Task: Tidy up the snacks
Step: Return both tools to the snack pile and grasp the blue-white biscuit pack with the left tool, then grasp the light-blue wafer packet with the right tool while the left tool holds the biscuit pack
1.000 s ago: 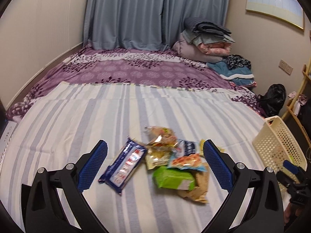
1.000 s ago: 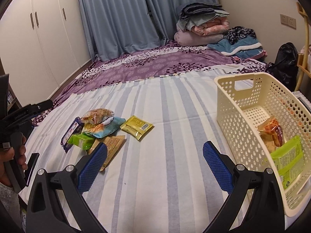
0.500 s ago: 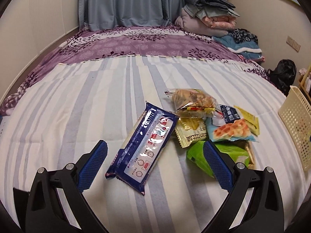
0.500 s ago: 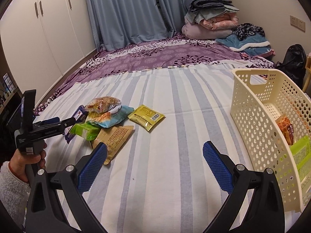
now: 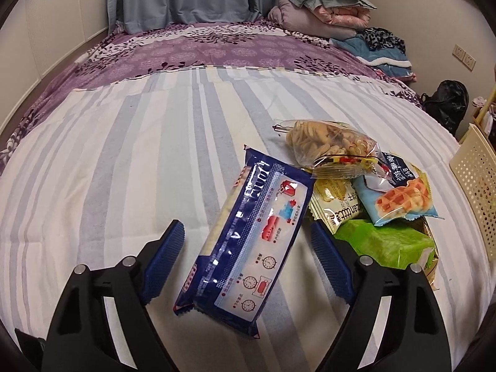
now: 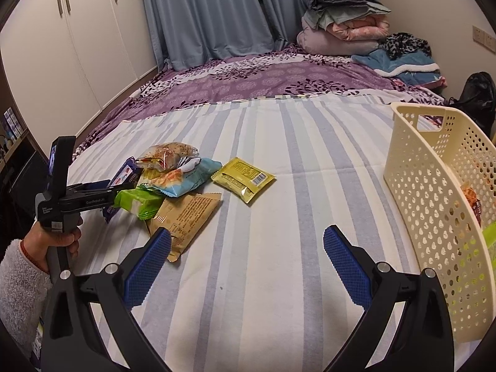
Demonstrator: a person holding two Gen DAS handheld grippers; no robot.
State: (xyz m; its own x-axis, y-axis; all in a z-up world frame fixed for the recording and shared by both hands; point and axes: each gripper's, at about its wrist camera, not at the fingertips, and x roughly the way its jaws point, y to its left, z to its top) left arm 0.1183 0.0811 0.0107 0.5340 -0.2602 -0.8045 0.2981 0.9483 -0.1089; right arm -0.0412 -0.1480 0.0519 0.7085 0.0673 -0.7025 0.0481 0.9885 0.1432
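Blue fingers (image 5: pixel 167 260) of both grippers spread; blue packet (image 5: pixel 251 241) between left's, untouched.

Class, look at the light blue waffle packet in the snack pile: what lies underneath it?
The light blue waffle packet rests on a green packet and overlaps a pale yellow packet; a tan packet pokes out below. Their covered parts cannot be seen.

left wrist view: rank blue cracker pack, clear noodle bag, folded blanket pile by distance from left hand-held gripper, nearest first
1. Blue cracker pack: lying between the open fingers of the left hand-held gripper.
2. Clear noodle bag: past the pack's far end, slightly right.
3. Folded blanket pile: far end of the bed, right corner.
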